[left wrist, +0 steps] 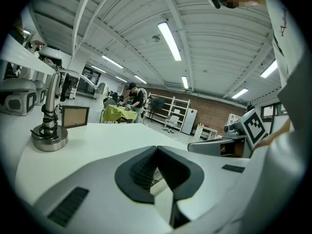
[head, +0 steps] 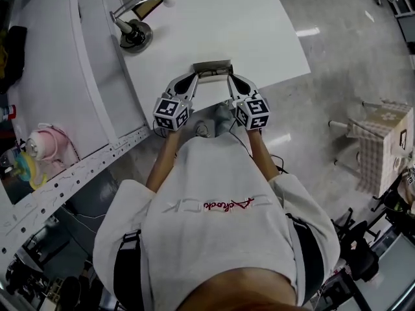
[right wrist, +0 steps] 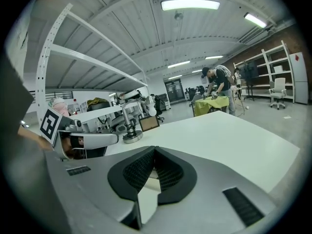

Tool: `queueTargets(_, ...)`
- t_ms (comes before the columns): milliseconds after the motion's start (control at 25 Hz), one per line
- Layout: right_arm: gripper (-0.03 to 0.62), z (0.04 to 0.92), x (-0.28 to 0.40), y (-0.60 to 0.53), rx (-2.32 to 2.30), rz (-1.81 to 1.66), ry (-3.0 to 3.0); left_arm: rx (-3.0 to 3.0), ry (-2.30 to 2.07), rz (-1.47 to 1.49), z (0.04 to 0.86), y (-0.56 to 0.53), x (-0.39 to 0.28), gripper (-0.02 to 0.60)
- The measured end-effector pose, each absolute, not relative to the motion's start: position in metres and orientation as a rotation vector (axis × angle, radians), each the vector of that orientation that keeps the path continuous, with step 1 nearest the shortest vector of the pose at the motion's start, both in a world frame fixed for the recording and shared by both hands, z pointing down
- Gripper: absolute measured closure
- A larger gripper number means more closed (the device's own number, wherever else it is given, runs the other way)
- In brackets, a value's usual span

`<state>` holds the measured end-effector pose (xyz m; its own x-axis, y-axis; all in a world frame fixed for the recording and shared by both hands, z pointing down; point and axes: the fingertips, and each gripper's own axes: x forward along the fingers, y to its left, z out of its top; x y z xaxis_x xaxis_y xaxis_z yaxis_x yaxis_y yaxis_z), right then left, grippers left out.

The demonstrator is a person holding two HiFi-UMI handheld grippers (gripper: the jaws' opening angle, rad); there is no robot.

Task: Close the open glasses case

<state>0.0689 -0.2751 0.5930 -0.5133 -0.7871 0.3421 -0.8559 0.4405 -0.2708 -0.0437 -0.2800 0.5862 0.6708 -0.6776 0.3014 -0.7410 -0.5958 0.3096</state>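
Both hands reach forward side by side. The left gripper (head: 194, 78) and right gripper (head: 231, 77) tilt slightly down, each with its fingers pressed together on nothing. Their tips flank the one glasses case (head: 212, 66), which lies close to the near edge of the white bench (head: 253, 24); whether they touch it is unclear. One round-based metal stand (head: 135, 35) sits far left, and bare bench spreads beyond and to the right.

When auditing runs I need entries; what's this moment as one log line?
glasses case: lid state unclear | left gripper: shut, empty, left of it | right gripper: shut, empty, right of it
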Motion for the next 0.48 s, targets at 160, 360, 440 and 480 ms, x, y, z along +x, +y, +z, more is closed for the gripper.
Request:
queueTargets(160,0.586,0.609,0.067,-0.274,1.411,0.648,-2.498,2.44,-1.11,0.225,0.6,-0.283,-0.043,0.555)
queueTargets(360,0.586,0.628,0.068,-0.274,1.365,0.708,-2.477,2.397,-1.105,0.248,0.616,-0.287,-0.038,0.555)
queueTargets(440,0.586,0.636,0.068,-0.274,1.35,0.735,-2.469,2.384,-1.103,0.26,0.622,-0.289,-0.038,0.555)
queueTargets(480,0.586,0.64,0.069,-0.274,1.344,0.749,-2.463,2.378,-1.103,0.267,0.625,-0.29,-0.038,0.555)
